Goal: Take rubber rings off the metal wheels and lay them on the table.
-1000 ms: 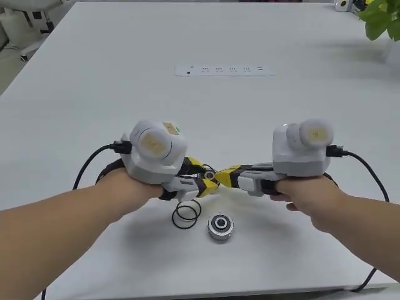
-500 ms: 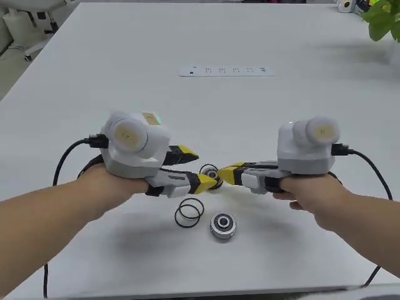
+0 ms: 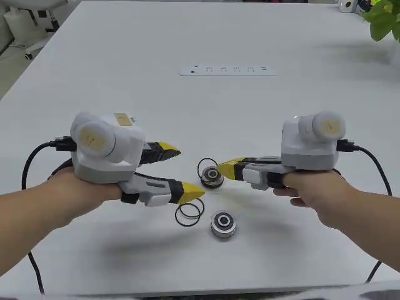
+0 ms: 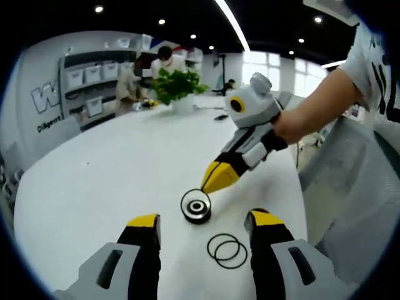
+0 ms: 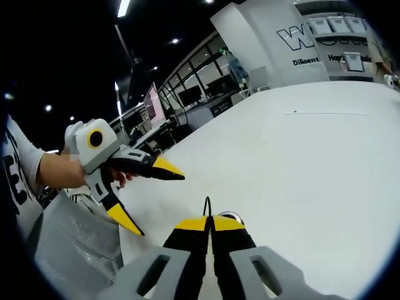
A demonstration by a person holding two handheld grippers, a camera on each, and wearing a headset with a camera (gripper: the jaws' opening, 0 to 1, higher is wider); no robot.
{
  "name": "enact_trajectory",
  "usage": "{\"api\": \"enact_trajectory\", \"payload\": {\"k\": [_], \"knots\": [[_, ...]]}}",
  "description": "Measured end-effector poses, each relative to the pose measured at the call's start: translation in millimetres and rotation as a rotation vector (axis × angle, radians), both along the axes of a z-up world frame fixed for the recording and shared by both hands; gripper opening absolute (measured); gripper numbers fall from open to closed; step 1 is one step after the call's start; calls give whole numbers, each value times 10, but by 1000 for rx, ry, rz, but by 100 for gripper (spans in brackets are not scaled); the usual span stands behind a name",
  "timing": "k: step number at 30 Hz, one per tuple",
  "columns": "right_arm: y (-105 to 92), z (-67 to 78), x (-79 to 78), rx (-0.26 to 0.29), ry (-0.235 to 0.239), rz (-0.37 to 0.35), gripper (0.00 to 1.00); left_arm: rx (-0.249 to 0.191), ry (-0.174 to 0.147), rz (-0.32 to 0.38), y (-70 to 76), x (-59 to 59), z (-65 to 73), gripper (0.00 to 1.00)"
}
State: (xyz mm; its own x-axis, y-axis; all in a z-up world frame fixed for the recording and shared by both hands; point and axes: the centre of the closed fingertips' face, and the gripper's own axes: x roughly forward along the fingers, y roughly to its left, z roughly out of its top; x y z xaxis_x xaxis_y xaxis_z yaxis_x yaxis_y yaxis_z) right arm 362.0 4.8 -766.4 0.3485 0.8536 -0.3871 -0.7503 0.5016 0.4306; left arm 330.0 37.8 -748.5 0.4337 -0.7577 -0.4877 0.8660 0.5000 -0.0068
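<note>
Rubber ring pinched in right hand-held gripper — left hand-held gripper level, jaws wide apart

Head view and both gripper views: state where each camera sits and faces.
Head view: on the headset, looking down at the table; both forearms show.
Left gripper view: on the left hand-held gripper, facing along its open jaws to the metal wheel.
Right gripper view: on the right hand-held gripper, facing across the table past jaws shut on a rubber ring.
Shared: each gripper view shows the other hand-held gripper.
</note>
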Motion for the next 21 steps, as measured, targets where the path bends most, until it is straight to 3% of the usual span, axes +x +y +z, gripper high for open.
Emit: {"api": "enact_trajectory", "payload": {"k": [12,21], "knots": [[169,57,-170,32,30,53,0,-13,-15,17,203,-132,63,68],[292,-47,-356,28,92,114,0,-6,-11,51,402,-208,32,71]]}}
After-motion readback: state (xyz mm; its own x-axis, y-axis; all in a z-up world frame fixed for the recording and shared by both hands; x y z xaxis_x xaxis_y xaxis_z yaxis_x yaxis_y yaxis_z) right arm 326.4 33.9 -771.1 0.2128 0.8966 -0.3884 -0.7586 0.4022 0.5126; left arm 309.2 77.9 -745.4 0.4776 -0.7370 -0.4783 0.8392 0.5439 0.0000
